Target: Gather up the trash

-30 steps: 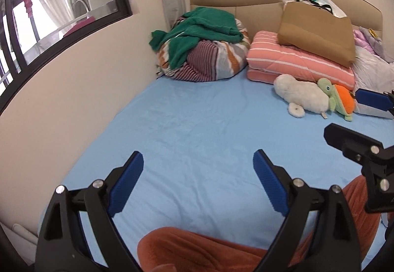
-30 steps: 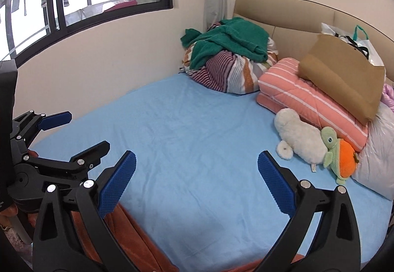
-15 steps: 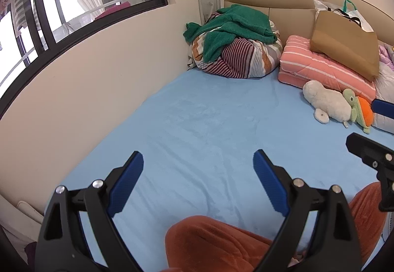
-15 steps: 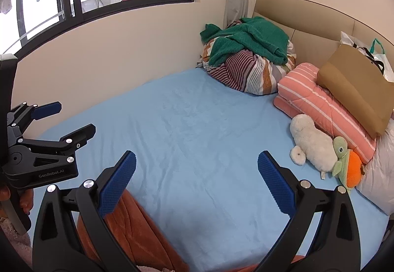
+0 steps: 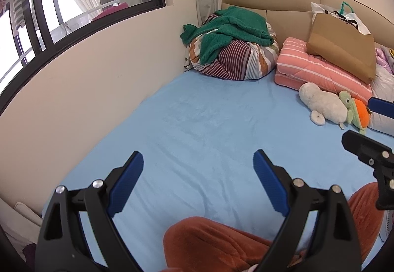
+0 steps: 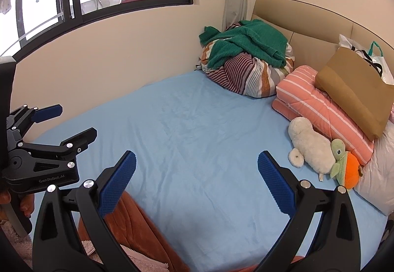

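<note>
Meanwhile both views have swung up and leftward across the bed (image 5: 209, 129) over the last second, the left tool (image 5: 198, 173) and right tool (image 6: 197, 171) both gaping empty, yet no trash shows anywhere, so the search likely continues.

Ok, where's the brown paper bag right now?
The brown paper bag lies at the far right in both views, on the pink striped quilt against the headboard.

"GenRobot.AI" printed white on black body of left tongs (image 6: 73, 124); no other legible text
</note>
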`<state>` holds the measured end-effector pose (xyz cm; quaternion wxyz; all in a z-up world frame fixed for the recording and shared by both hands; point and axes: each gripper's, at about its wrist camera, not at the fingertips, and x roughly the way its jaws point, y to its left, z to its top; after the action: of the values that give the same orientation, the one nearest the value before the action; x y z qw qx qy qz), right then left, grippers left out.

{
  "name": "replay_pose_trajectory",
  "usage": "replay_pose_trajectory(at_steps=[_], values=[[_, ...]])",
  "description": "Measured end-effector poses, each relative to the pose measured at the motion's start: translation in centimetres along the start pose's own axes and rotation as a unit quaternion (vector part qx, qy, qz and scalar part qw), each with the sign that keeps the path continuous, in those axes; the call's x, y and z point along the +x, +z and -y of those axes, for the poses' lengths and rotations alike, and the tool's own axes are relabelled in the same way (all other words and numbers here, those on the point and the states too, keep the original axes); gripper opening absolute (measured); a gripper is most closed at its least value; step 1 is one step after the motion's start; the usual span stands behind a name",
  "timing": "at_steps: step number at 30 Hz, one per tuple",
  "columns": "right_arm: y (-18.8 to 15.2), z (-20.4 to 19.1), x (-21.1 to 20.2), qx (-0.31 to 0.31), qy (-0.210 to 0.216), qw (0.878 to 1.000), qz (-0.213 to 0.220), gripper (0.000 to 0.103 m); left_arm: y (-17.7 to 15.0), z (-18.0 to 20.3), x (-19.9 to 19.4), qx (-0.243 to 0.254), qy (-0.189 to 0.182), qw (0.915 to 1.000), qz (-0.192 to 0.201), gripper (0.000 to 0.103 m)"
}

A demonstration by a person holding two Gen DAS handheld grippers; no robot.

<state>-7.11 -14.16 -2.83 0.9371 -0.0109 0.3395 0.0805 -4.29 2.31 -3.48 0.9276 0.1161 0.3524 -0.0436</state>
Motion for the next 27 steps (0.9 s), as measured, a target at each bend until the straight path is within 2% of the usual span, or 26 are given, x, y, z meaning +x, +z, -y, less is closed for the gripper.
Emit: replay_pose_trajectory(at_steps=[27], values=[[0.28,-0.13,0.19,0.006,-0.002,1.0,0.001,0.096,0.54,0.91,0.45,0.002,-0.01,0.9999,-0.003,0.09]])
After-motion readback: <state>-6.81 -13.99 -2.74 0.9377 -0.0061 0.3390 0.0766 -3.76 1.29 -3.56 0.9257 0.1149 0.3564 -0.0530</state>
